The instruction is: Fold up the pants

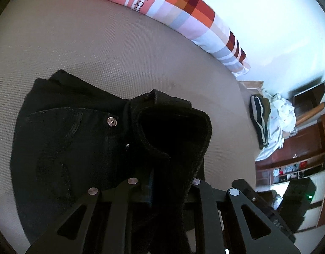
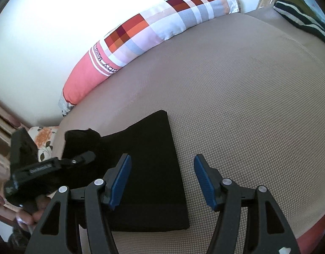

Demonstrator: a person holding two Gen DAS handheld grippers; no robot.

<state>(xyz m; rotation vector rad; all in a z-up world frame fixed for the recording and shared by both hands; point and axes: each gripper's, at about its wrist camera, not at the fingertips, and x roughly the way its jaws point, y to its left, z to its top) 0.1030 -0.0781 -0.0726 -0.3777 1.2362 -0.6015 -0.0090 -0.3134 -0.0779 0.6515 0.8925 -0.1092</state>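
On the long pillow (image 1: 183, 10) at the far edge of the bed I read black lettering along its white stripe: "bby" and "Mam" from my left camera, cut short; from my right camera (image 2: 128, 40) it is too warped to read

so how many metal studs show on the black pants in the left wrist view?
2, both on the black pants near the waistband: a shiny silver button and a smaller dark rivet just below and right of it. The fold bunched in the left tool may hide more.
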